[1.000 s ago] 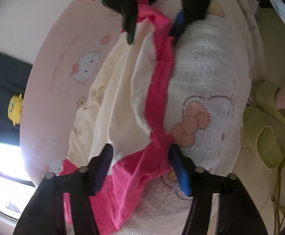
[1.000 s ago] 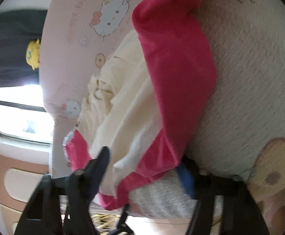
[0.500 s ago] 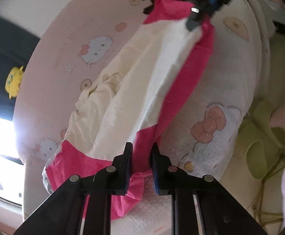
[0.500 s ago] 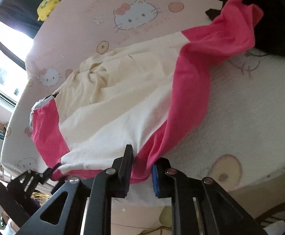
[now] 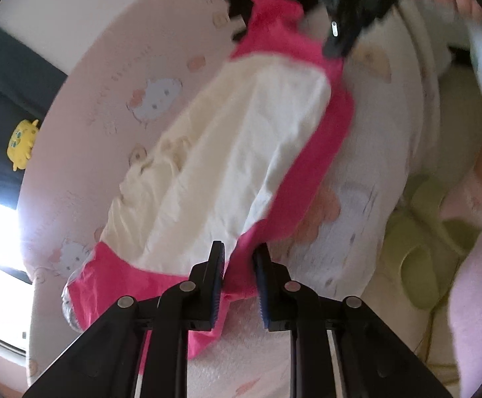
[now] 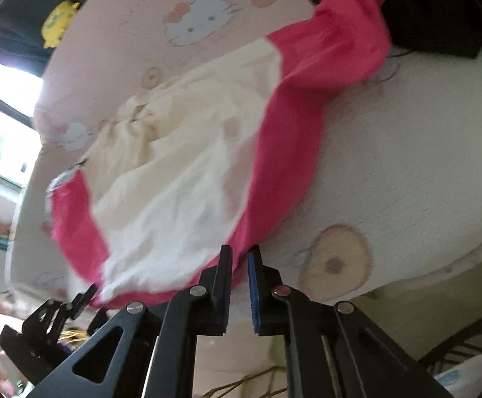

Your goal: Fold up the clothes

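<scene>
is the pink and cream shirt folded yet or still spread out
Spread out. The shirt lies open across the bed, one pink edge pinched in each claw.

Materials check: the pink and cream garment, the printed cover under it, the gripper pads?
Garment: thin soft knit, probably cotton jersey, matte; it drapes and wrinkles loosely.
Printed cover: looks like quilted or waffle-textured fabric, matte, with a fine dimpled surface.
Pads on the black fingers: blue, ribbed, probably rubber or soft plastic; the blur leaves it open.
</scene>
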Action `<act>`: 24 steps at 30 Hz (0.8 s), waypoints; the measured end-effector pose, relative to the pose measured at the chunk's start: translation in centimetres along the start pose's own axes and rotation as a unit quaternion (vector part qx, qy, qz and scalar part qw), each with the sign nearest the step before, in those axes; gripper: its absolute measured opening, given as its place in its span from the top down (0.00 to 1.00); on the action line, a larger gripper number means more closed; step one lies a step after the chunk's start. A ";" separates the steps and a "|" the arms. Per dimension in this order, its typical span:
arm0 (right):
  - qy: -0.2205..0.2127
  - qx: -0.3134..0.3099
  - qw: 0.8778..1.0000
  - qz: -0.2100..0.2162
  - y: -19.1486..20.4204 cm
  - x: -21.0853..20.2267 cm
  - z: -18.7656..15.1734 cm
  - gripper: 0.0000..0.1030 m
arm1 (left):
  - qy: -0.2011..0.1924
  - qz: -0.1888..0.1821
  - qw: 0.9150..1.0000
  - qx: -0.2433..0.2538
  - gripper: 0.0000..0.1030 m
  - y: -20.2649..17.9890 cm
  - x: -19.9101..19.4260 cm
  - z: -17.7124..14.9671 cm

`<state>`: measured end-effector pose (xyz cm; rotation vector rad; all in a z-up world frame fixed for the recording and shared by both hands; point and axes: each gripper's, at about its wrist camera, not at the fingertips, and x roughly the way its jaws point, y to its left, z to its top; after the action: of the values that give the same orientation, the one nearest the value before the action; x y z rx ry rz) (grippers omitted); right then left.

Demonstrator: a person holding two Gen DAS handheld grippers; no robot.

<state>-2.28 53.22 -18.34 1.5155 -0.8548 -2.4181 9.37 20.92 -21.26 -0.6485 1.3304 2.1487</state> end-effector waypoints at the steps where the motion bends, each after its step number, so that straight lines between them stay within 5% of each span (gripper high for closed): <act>1: 0.003 0.002 1.000 0.006 0.1 0.1 -0.1 0.85 | -0.006 -0.002 1.000 -0.007 0.84 0.4 -0.4 0.2; 3: 0.003 0.004 1.000 0.012 0.2 0.1 -0.5 0.64 | -0.019 -0.003 1.000 -0.022 0.73 1.0 -1.1 0.5; 4: 0.007 0.003 1.000 0.022 0.4 0.2 -0.6 0.61 | -0.025 -0.001 0.999 -0.026 0.62 1.1 -1.4 0.6; 6: 0.012 -0.003 0.999 0.034 0.9 0.6 -0.9 0.52 | -0.038 0.007 0.999 -0.027 0.22 0.9 -2.0 0.8; 12: 0.013 -0.116 0.993 -0.009 3.8 0.8 -2.7 0.49 | -0.046 0.039 0.997 0.048 0.22 -1.6 -2.0 0.8; 18: 0.043 -0.133 0.990 -0.023 3.9 2.0 -3.6 0.39 | -0.042 0.020 0.998 0.037 0.22 -1.4 -1.3 1.1; 24: 0.010 -0.187 0.980 -0.061 4.2 3.1 -3.2 0.41 | -0.014 0.012 0.999 0.036 0.22 -1.8 0.5 0.7</act>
<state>-1.64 47.30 -19.48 1.4775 -0.2836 -2.4629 10.09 22.36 -22.50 -0.5741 1.3997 2.1117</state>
